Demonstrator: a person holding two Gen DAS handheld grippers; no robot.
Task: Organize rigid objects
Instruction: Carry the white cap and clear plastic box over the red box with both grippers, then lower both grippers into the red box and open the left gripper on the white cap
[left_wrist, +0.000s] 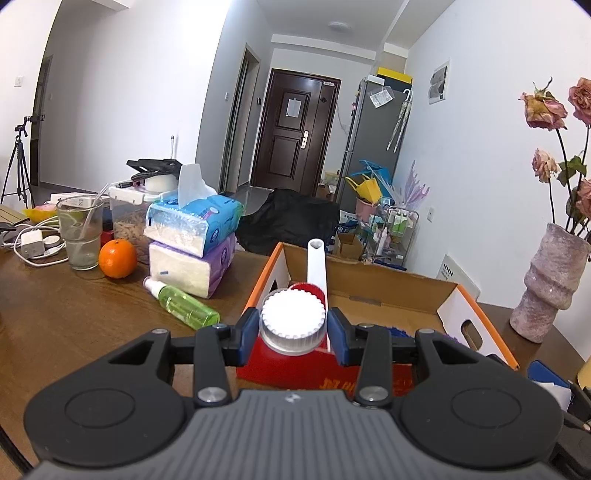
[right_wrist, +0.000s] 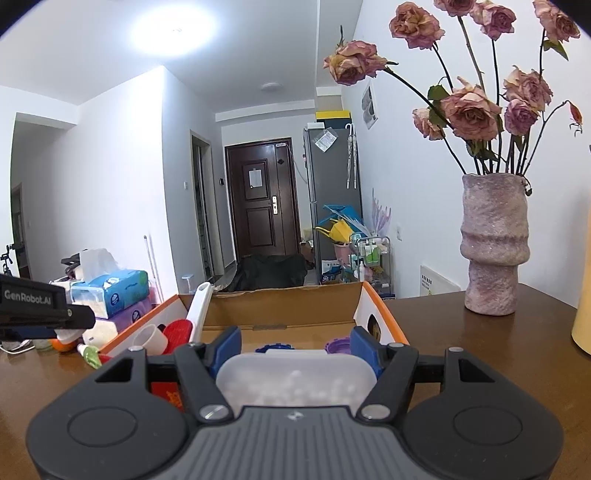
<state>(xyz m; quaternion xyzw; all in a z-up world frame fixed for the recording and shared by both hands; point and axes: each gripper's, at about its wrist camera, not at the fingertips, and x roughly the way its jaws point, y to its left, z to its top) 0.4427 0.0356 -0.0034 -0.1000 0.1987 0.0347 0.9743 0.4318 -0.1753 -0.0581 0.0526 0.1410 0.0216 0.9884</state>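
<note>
My left gripper (left_wrist: 292, 325) is shut on a white ribbed bottle cap (left_wrist: 293, 319), held over the near left corner of an open cardboard box (left_wrist: 388, 291) with orange-edged white walls. A red scoop with a long white handle (left_wrist: 317, 266) leans in that corner. My right gripper (right_wrist: 295, 347) is shut on a translucent white plastic container (right_wrist: 295, 380) with small white balls inside, held at the box's near edge (right_wrist: 280, 306). A blue gear-like piece (right_wrist: 275, 348) and a purple cap (right_wrist: 338, 345) lie in the box.
On the brown table left of the box lie a green spray bottle (left_wrist: 184, 304), an orange (left_wrist: 117, 258), a glass (left_wrist: 79, 230) and stacked tissue packs (left_wrist: 194, 240). A pink vase with dried roses (right_wrist: 493, 243) stands to the right.
</note>
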